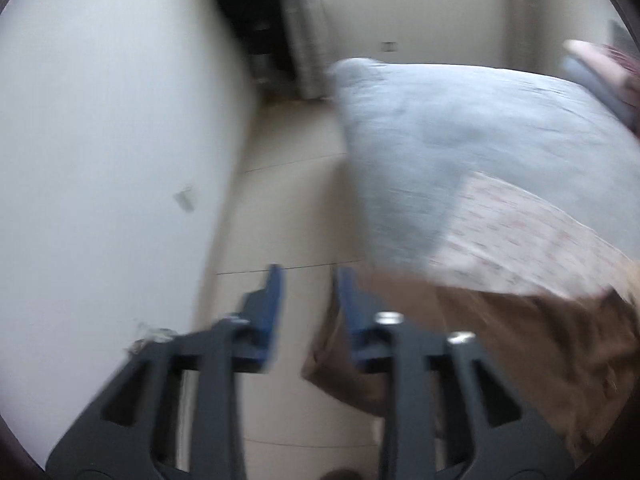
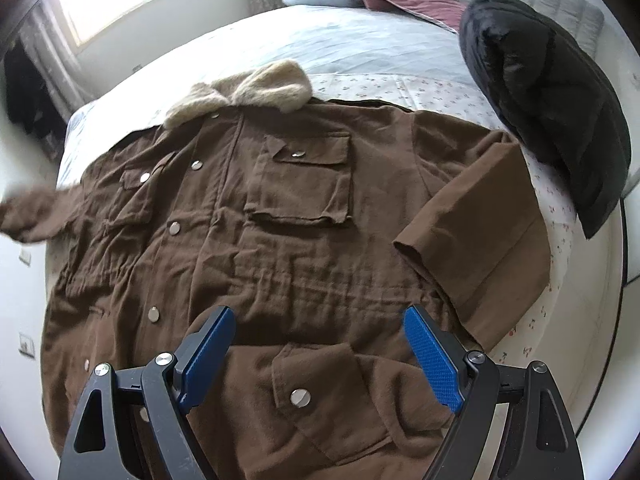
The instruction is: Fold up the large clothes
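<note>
Sleeves come first, we judge: the brown coat (image 2: 256, 216) lies buttoned and flat on the bed (image 2: 360, 44), so our wide, empty right tool (image 2: 316, 354) should take the right cuff (image 2: 472, 248) while the half-open, empty left tool (image 1: 308, 300) returns from the bedside.

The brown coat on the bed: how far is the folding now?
Done: the brown coat lies spread flat, front up, snaps closed, on the bed. In hand: nothing; the right hand-held gripper hangs open over the hem, the left hand-held gripper is empty beside the bed. Left: both sleeves are still out; no fold is made.
</note>
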Demonstrator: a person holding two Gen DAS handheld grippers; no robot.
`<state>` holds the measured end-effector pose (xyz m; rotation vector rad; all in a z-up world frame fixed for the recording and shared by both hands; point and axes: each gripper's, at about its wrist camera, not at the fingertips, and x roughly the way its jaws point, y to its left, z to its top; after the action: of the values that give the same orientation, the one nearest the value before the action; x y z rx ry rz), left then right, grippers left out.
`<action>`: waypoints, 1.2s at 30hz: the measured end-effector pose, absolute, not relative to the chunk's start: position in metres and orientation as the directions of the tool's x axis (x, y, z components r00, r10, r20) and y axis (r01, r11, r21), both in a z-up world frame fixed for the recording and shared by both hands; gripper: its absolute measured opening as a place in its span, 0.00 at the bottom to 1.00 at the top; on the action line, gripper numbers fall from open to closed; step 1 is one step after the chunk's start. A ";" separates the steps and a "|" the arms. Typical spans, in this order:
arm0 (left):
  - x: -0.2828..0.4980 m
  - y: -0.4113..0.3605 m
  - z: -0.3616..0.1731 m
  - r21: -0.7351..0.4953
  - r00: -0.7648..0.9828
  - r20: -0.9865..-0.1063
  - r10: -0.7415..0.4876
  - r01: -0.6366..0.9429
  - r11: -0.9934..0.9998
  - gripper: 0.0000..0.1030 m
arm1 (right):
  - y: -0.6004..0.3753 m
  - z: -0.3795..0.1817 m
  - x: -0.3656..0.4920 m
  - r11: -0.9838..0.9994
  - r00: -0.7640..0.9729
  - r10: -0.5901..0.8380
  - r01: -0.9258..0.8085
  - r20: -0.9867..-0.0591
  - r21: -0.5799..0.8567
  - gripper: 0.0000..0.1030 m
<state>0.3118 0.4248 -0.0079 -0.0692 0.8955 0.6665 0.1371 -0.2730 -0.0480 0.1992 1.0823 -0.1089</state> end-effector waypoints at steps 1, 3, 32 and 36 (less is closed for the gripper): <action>0.309 0.429 -0.008 0.190 0.437 -0.750 0.496 -0.576 0.795 0.60 | -0.278 -0.047 0.137 0.973 0.467 0.010 0.200 -0.884 0.117 0.85; 0.299 0.428 -0.008 0.120 0.483 -0.754 0.444 -0.563 0.817 0.66 | -0.285 -0.045 0.135 0.969 0.475 0.007 0.214 -0.880 0.123 0.85; 0.215 0.133 -0.104 -0.125 0.473 -0.877 -0.085 -0.053 0.991 0.79 | -0.356 -0.136 0.210 0.959 0.445 -0.186 0.278 -0.876 -0.063 0.72; 0.209 0.119 -0.118 -0.079 0.442 -0.895 -0.062 -0.021 0.997 0.79 | -0.396 -0.139 0.202 0.917 0.487 -0.085 0.379 -0.869 0.122 0.19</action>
<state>0.2088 0.1195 -0.1177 -0.0827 1.1134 -0.0256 0.2017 -0.3955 -0.1385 0.3174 1.0278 -0.2878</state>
